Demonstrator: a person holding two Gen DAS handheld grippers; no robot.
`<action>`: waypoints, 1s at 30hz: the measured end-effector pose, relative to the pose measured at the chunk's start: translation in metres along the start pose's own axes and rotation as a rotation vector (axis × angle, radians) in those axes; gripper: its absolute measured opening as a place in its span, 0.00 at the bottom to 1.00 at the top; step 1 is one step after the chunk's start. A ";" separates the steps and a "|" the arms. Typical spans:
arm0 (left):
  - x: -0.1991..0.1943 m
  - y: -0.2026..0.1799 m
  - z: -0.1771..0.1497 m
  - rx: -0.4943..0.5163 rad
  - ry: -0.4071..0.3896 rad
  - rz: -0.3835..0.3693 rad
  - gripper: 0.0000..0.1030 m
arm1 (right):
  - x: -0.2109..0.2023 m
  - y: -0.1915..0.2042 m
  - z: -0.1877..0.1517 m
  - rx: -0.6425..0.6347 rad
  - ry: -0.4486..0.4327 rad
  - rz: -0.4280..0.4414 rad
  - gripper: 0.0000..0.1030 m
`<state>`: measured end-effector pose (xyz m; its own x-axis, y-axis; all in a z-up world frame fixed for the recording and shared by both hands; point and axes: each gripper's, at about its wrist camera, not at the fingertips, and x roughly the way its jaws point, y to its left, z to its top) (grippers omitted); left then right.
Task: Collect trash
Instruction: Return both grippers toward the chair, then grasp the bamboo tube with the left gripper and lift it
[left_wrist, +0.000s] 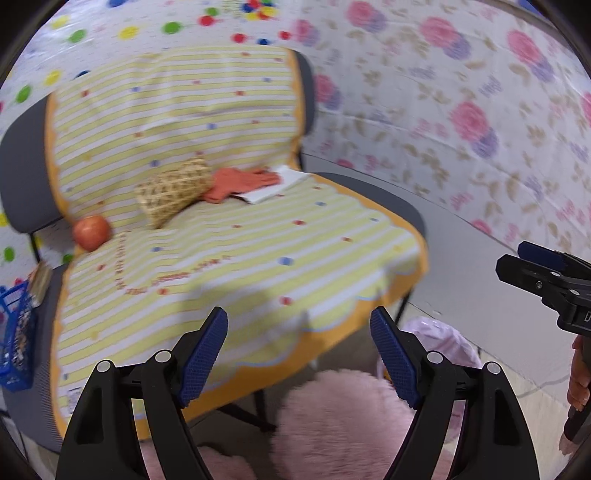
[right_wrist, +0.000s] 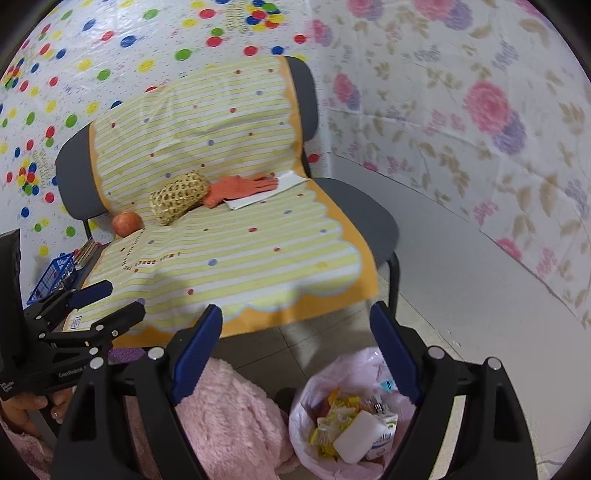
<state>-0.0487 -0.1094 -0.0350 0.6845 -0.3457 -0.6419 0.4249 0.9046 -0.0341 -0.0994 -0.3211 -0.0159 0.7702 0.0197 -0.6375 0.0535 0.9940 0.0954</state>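
Observation:
A pink-lined trash bin (right_wrist: 354, 417) on the floor holds wrappers and a white carton; its rim also shows in the left wrist view (left_wrist: 439, 332). My right gripper (right_wrist: 295, 325) is open and empty above the bin. My left gripper (left_wrist: 299, 325) is open and empty over the front edge of the chair; it also shows in the right wrist view (right_wrist: 107, 299). On the chair's yellow striped cloth (left_wrist: 258, 251) lie a white paper (left_wrist: 273, 188), an orange glove (left_wrist: 240, 182), a woven yellow foam net (left_wrist: 173, 192) and an apple (left_wrist: 91, 232).
A fluffy pink rug (right_wrist: 229, 413) lies beside the bin under the chair front. A blue basket (left_wrist: 16, 347) with books sits at the chair's left. Patterned sheets cover the walls. Grey floor lies to the right of the chair (right_wrist: 461, 266).

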 end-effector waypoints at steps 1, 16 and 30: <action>-0.001 0.007 0.001 -0.012 -0.003 0.012 0.77 | 0.005 0.005 0.005 -0.014 -0.001 0.003 0.78; 0.016 0.129 0.030 -0.179 -0.037 0.192 0.84 | 0.093 0.055 0.073 -0.136 -0.015 0.024 0.75; 0.125 0.203 0.093 -0.175 -0.025 0.237 0.84 | 0.212 0.079 0.132 -0.162 -0.006 0.022 0.43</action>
<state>0.1782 0.0082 -0.0508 0.7678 -0.1233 -0.6287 0.1442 0.9894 -0.0179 0.1520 -0.2530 -0.0431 0.7738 0.0418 -0.6321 -0.0668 0.9976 -0.0158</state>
